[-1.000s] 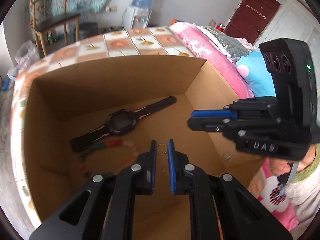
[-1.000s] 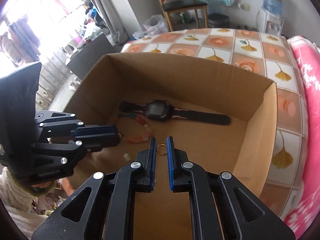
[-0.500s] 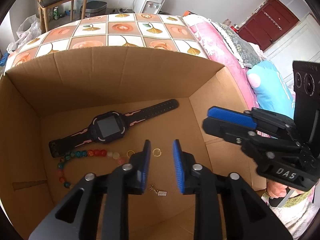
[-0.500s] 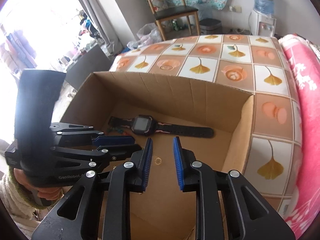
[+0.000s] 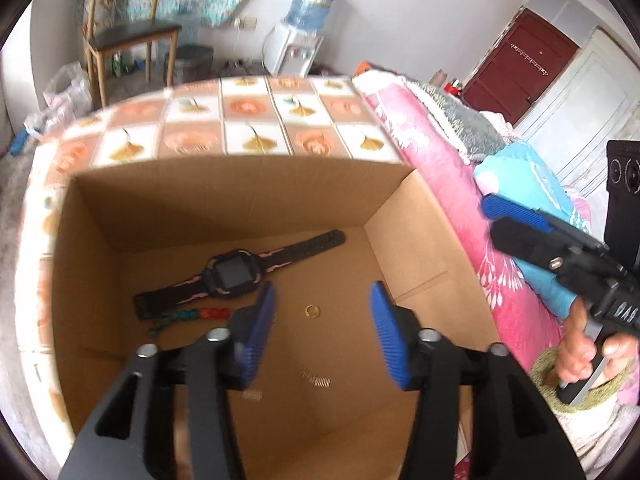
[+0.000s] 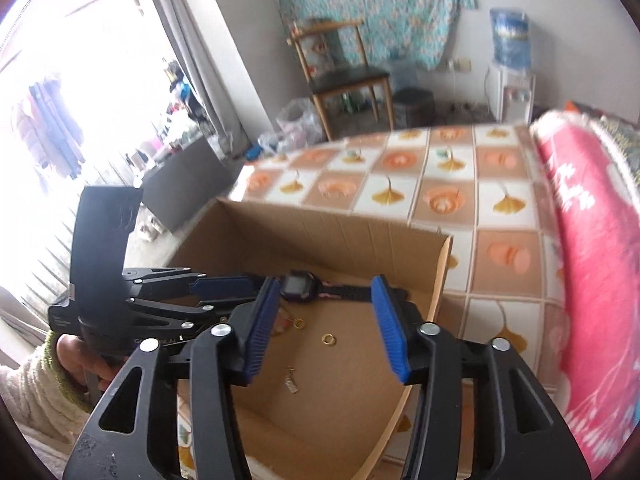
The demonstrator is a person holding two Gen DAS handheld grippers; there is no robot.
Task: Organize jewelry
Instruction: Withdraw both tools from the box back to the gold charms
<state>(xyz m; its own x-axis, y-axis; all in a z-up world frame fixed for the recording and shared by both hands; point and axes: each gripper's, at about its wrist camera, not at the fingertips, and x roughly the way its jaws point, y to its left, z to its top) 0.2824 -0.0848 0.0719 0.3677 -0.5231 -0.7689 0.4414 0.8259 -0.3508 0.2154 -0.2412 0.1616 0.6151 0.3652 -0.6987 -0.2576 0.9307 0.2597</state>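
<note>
I count one cardboard box (image 5: 248, 196), and in it one black watch (image 5: 236, 274), one bead bracelet (image 5: 188, 315), two gold rings (image 6: 329, 338) and two small dangly earrings (image 5: 316, 378).

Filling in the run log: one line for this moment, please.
left gripper: open, empty, jaws just opening | right gripper: same | gold ring: on cardboard box floor | watch: in box
</note>
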